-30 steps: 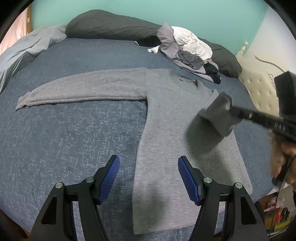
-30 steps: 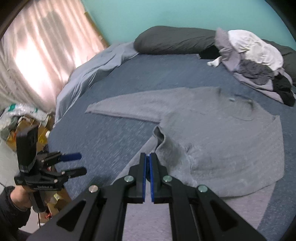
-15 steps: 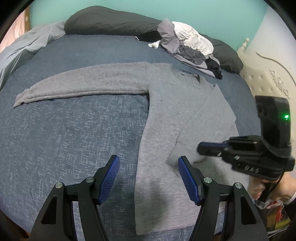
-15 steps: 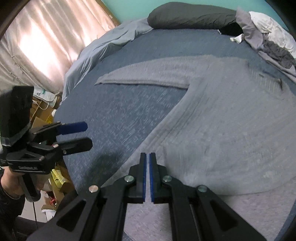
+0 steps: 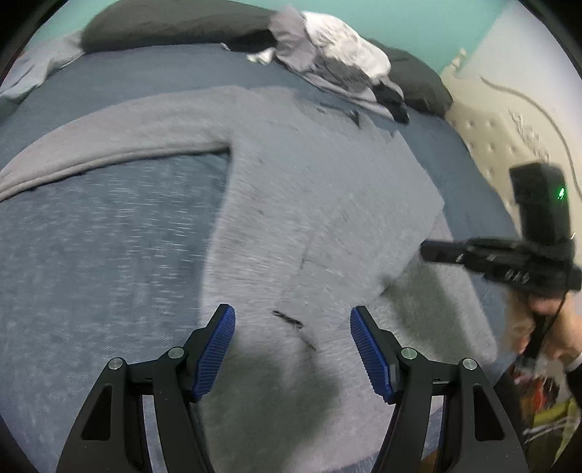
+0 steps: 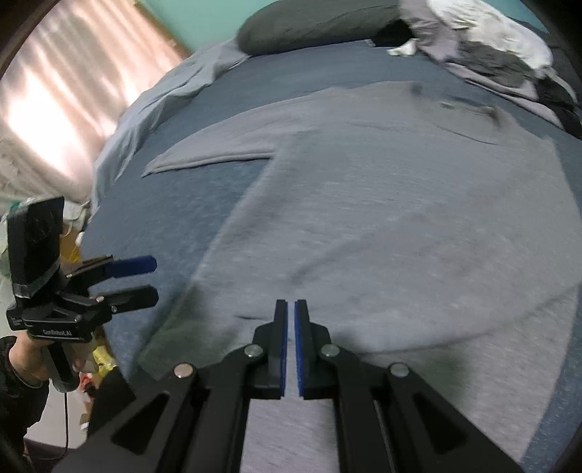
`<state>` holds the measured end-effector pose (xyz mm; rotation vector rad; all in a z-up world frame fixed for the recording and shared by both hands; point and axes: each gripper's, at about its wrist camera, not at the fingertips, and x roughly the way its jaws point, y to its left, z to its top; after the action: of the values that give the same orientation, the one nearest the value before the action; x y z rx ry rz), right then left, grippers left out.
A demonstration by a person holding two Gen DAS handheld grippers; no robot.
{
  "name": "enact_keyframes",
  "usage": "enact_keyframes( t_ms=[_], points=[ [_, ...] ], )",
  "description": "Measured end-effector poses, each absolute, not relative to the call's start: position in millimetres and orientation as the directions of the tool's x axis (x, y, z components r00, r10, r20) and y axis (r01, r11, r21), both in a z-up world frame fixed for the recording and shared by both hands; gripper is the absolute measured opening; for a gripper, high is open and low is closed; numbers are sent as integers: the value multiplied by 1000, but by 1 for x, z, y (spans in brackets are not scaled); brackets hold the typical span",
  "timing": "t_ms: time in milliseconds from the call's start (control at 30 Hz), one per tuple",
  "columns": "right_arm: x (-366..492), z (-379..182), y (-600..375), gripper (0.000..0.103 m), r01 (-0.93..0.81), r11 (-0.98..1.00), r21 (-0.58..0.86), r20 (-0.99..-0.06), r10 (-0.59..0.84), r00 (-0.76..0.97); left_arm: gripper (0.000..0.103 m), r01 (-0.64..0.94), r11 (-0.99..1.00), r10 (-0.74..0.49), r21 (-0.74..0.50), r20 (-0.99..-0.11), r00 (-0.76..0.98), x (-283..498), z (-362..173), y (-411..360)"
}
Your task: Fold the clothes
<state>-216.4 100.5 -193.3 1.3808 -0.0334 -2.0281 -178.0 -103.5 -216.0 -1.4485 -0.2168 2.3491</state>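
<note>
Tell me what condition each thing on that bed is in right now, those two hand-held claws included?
Grey sweater: spread flat on the bed, one sleeve folded across the body, the other stretched out sideways.
Left gripper: fingers open, nothing between them, above the sweater's lower part.
Right gripper: fingers shut, empty.
Pile of clothes: heaped, unfolded, near the pillows.
Dark pillow: lying at the far edge of the bed.
Light blue blanket: bunched at the bed's side.

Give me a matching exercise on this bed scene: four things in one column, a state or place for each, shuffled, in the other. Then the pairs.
1. left tool
2. right tool
3. grey sweater
4. clothes pile

A. heaped at the far end of the bed by the dark pillow
B. shut, nothing between the pads
C. open above the fabric
D. spread on the bed, one sleeve folded over the body

Pairs: 1-C, 2-B, 3-D, 4-A
</note>
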Motion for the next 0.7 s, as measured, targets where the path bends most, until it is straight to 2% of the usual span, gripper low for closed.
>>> enact_keyframes(
  t_ms=[267, 400, 533, 633, 700],
  points=[
    [-225, -209, 153, 7, 431, -831, 352, -844, -481, -239, 70, -221, -918, 392, -331, -847, -359, -200, -257, -85],
    [-227, -214, 178, 7, 403, -847, 347, -849, -466, -248, 66, -223, -919, 387, -325, -854, -347, -207, -268, -79],
    [-230, -218, 198, 8, 368, -862, 348, -852, -454, -259, 48, -236, -921, 376, -310, -866, -329, -210, -278, -72],
    [-231, -221, 208, 8, 349, -872, 345, -857, -444, -262, 45, -240, -923, 368, -301, -871, -324, -212, -283, -69],
    [-231, -221, 214, 8, 342, -873, 348, -855, -445, -266, 29, -244, -922, 370, -301, -871, -323, -212, -283, -69]
  ],
)
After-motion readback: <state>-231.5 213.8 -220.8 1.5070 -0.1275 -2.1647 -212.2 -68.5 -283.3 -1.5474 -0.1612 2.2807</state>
